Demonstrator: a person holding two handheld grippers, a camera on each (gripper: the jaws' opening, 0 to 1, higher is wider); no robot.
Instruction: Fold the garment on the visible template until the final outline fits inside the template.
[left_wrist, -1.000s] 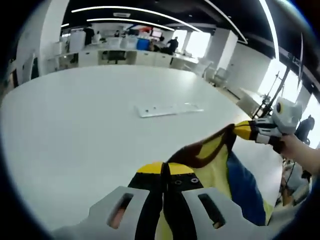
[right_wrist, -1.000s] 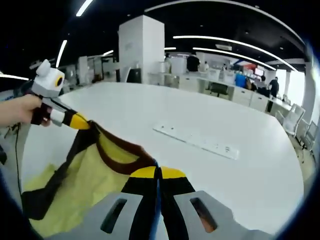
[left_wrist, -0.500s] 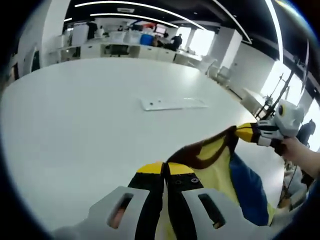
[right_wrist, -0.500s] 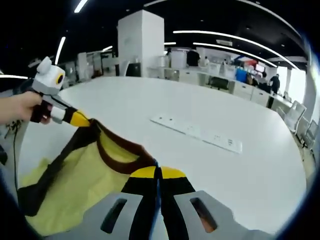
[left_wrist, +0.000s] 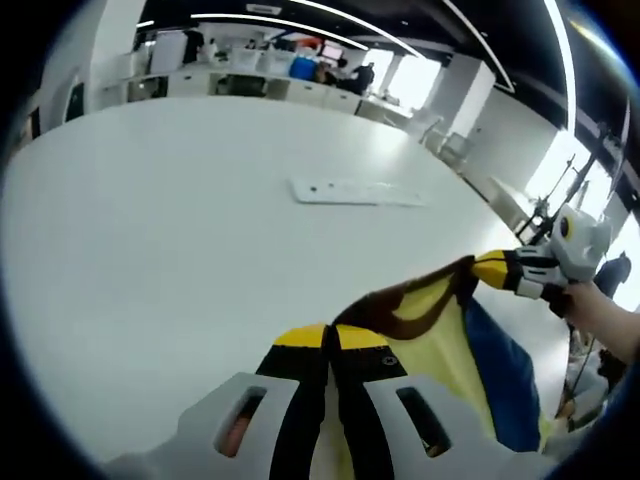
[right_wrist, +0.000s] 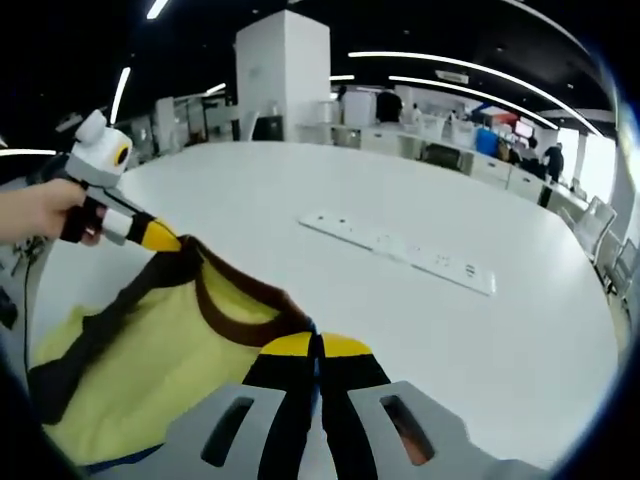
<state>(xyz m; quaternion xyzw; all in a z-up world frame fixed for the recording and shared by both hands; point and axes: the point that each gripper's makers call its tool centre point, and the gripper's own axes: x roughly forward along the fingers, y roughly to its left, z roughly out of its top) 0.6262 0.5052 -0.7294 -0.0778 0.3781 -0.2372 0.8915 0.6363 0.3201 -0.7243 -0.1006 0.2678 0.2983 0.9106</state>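
A yellow garment with a brown collar and a blue side hangs stretched between my two grippers above the white table. My left gripper is shut on one shoulder of it, at the bottom of the left gripper view. In the right gripper view my right gripper is shut on the other shoulder, and the yellow garment spreads to the left with its brown collar sagging between the grips. Each gripper appears in the other's view, held by a hand. No template outline is discernible on the table.
A flat white power strip lies on the table beyond the garment, also the power strip in the right gripper view. Desks, chairs and people stand far back in the office. A white pillar rises behind the table.
Both cameras have tilted down a little, so the table fills more of each view. The garment stays held taut by both grippers in the same grip.
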